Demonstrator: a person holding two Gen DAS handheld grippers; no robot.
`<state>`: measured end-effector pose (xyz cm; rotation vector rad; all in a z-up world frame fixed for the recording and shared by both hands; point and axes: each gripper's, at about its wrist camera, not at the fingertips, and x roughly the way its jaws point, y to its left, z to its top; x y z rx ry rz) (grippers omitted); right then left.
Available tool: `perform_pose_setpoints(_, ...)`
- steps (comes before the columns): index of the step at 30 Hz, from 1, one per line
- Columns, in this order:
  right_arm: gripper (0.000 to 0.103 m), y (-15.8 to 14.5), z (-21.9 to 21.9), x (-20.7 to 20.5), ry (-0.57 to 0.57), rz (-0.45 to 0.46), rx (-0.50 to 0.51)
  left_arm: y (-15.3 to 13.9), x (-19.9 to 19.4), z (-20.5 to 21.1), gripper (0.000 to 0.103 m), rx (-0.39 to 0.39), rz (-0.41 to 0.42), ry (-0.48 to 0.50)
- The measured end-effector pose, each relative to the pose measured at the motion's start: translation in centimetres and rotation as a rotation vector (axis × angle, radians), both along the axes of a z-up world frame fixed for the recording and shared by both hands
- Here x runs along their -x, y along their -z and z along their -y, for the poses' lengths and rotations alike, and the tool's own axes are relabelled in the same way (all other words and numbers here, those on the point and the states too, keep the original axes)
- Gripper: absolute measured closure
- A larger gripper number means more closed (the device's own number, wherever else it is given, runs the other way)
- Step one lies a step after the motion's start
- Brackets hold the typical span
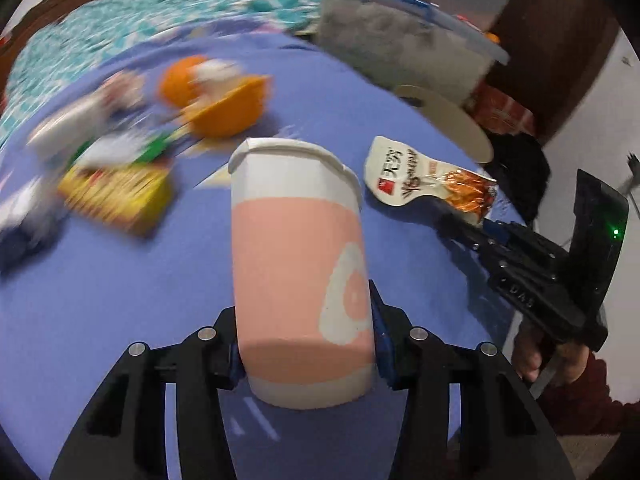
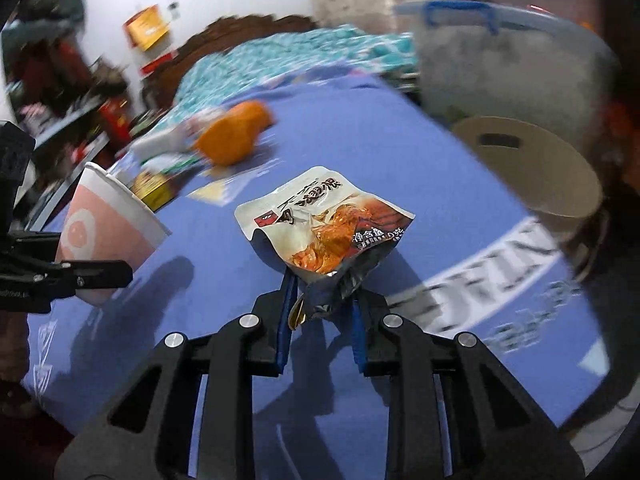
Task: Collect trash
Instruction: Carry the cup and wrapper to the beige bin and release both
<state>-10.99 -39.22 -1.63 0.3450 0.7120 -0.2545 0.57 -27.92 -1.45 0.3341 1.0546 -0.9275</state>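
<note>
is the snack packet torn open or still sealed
Torn open: the white and orange foil snack packet shows silver lining at its ragged end, pinched by the right gripper.

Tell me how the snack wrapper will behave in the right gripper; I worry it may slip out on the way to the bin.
The wrapper looks thin, crumpled foil, so probably floppy and very light. The right gripper pinches only its torn lower end, so the rest may flap or sag. The glossy film could slide between the pads.

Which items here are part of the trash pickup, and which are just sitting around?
In play:
- pink paper cup, clamped in left gripper
- snack wrapper, pinched by right gripper

Lying about:
- orange bowl
- yellow box
- lidded storage bin
- round stool
</note>
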Motion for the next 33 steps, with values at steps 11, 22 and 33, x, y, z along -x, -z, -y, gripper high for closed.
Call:
perform_pose_setpoints(11, 0.077, -0.8, 13.6, 2.5, 0.301, 0.008, -0.06, 0.2, -0.4, 19.0, 0.056, -0.004, 0.01, 0.26)
perform_pose_setpoints(22, 0.034, -0.8, 19.1, 2.5, 0.44, 0.007, -0.065, 0.4, -1.9, 27.9, 0.018, -0.023, 0.066, 0.259)
perform_pose_setpoints(33, 0.036, -2.6, 16.2, 3.4, 0.45, 0.124, -0.113, -2.8, -3.0, 19.9, 0.017, 0.11, 0.023, 0.179)
